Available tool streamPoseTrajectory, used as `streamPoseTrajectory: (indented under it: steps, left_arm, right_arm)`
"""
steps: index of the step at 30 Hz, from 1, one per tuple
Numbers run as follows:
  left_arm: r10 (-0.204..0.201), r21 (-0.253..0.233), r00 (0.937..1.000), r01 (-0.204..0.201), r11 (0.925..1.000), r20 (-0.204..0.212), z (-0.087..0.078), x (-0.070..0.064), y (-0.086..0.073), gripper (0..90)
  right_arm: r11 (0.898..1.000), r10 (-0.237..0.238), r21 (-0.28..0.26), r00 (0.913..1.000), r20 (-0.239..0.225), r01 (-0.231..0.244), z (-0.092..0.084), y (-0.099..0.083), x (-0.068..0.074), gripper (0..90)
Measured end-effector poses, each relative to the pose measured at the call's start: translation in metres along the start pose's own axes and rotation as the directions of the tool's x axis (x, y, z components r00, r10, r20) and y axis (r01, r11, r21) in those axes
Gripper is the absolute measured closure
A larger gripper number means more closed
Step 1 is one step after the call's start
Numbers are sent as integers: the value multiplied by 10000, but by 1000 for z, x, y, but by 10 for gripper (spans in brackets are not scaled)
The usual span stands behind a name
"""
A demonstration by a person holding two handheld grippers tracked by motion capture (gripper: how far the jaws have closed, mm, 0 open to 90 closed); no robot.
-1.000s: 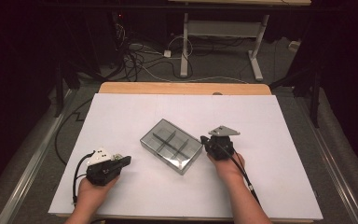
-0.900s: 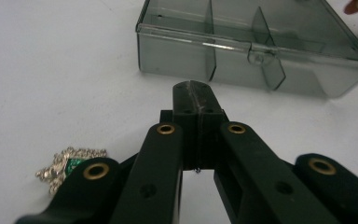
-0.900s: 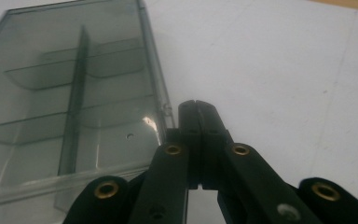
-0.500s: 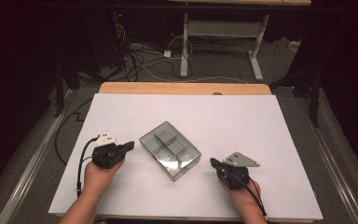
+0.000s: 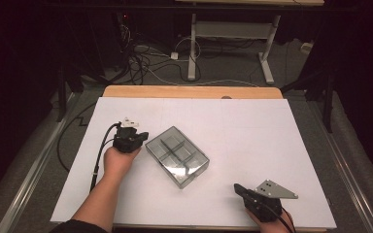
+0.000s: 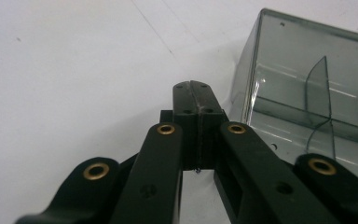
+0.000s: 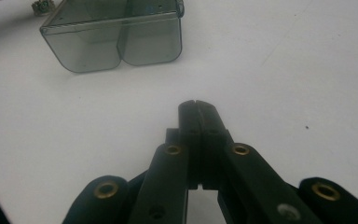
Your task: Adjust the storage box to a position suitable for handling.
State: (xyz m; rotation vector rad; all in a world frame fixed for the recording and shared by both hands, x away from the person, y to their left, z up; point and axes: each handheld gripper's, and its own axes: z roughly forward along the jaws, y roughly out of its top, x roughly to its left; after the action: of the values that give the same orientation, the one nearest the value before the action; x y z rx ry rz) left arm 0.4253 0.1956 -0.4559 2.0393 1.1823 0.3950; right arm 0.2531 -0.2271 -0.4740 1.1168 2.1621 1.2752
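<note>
Our clear smoky-grey plastic organiser box with inner dividers (image 5: 177,156) lies at an angle on the white table sheet (image 5: 233,126), left of the middle. Since a second ago, our left gripper (image 5: 143,136) has come up to its near-left corner, while our right gripper (image 5: 238,187) has pulled back toward the table's front edge, well apart from it. We judge the left is taking over. Both sets of jaws are pressed together, empty.

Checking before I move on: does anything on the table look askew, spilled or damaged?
Nothing spilled or broken. The clear divided box sits skewed to the white table's edges, its compartments apparently empty. Both claws are shut and hold nothing.
</note>
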Motion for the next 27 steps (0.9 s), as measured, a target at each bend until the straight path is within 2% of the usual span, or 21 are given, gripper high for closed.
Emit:
streamPoseTrajectory:
  steps: [2, 7, 10, 13, 20, 22, 25, 27]
  left_arm:
    - [143, 117, 9999, -142, 9998, -78, 2, -1, 0, 879]
    - [253, 298, 9993, -261, 9992, 282, 5, -2, -2, 879]
    - [350, 66, 9987, -353, 9994, 360, 3, -8, -2, 880]
    - [666, 55, 9963, -670, 9977, 544, 1, -16, -4, 880]
    - [890, -129, 9913, -882, 9960, 969, -9, -35, -20, 879]
    - [990, -190, 9889, -975, 9951, 1106, -13, -40, -26, 880]
    - [1468, -261, 9818, -1447, 9891, 1203, -20, -50, -34, 879]
    - [1509, -341, 9795, -1476, 9885, 1335, -24, -55, -40, 879]
  right_arm:
    - [10000, 29, -94, 10000, 48, -29, -7, -2, -1, 900]
    - [9999, 111, 48, 9998, 183, -112, -5, -6, -3, 900]
    - [9997, 185, 159, 9996, 215, -189, -3, -7, -3, 900]
    - [9998, 90, 159, 9997, 212, -93, -2, -7, -5, 900]
    - [9996, 194, 215, 9996, 214, -198, 1, -6, -6, 900]
    - [9998, 124, 172, 9998, 162, -127, 2, -5, -5, 900]
    - [9998, -3, 175, 10000, 87, 1, 3, -4, -4, 900]
    - [9998, -38, 180, 10000, 59, 37, 3, -3, -3, 900]
